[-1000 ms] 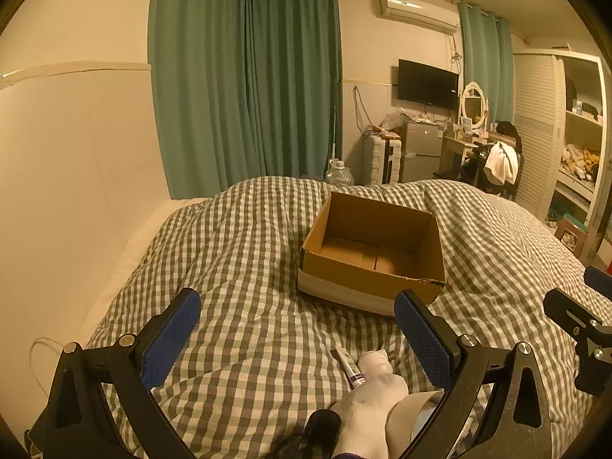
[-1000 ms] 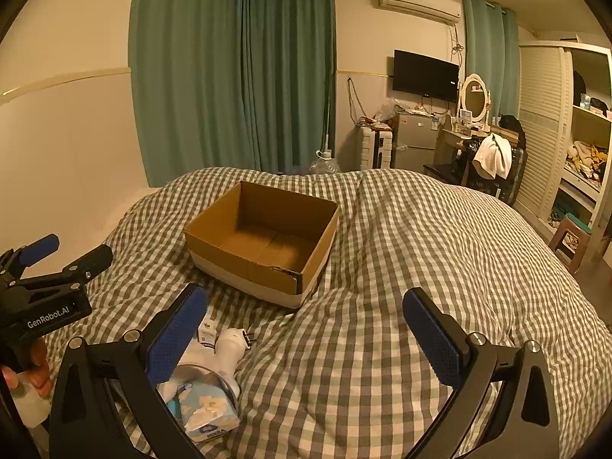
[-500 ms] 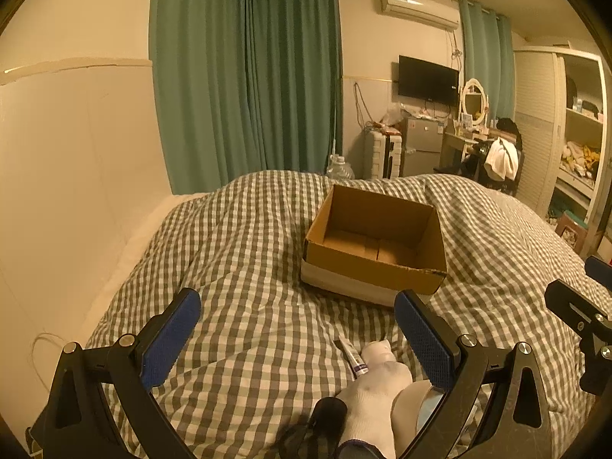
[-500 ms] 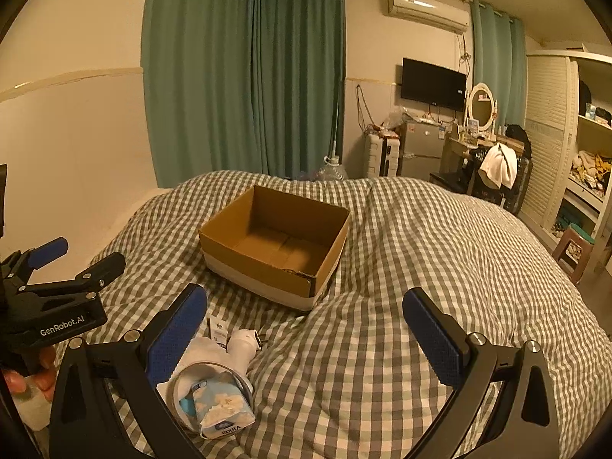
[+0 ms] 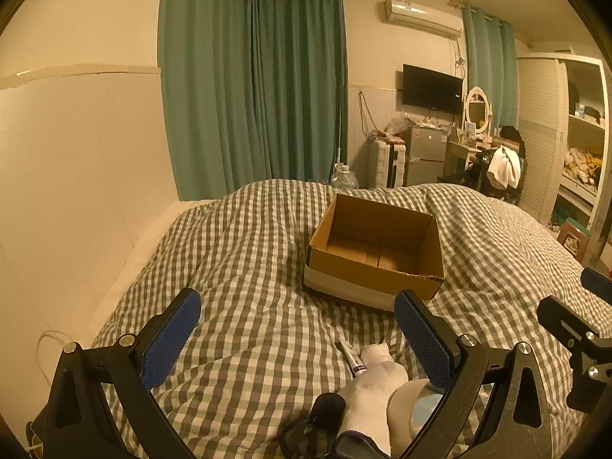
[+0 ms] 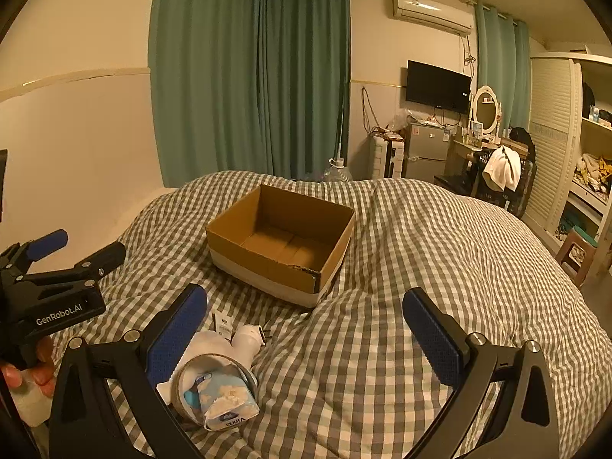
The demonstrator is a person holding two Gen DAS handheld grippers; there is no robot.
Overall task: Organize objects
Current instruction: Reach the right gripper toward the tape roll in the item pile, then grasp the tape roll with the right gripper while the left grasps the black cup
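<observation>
Bedroom, warm dim light: teal curtains (image 5: 252, 88), wall-mounted television (image 6: 438, 86), and a bed (image 6: 440, 252) covered by a soft, rumpled green-and-white checked quilt.

Left gripper (image 5: 296, 338): jaws spread wide, blue textured pads, black frame; holds nothing and touches nothing, hovering over the quilt. In the right wrist view it shows from the side at the left edge (image 6: 82, 246), a fingertip of the holding hand visible beneath it.

Right gripper (image 6: 306, 331): likewise fully released, nothing between its pads, poised above the quilt.

Cardboard box (image 6: 281, 241): open-topped, rectangular, brown corrugated walls with a pale band round the base, near rim torn at one corner; sits mid-bed beyond both grippers, interior bare.

Loose items, in a heap on the quilt just short of the box, under the right gripper's left finger:
- small tube (image 5: 352, 357), slim, purple-tipped;
- white plug adapter (image 6: 248, 338), smooth plastic, prongs pointing toward the box;
- tape roll (image 6: 214, 367), a ring lying flat;
- tissue packet (image 6: 225, 401), soft, crinkled, resting inside the ring;
- white sock (image 5: 369, 394), knitted, partly cut off by the frame edge;
- a dark object beside the sock, too shadowed to identify.
</observation>
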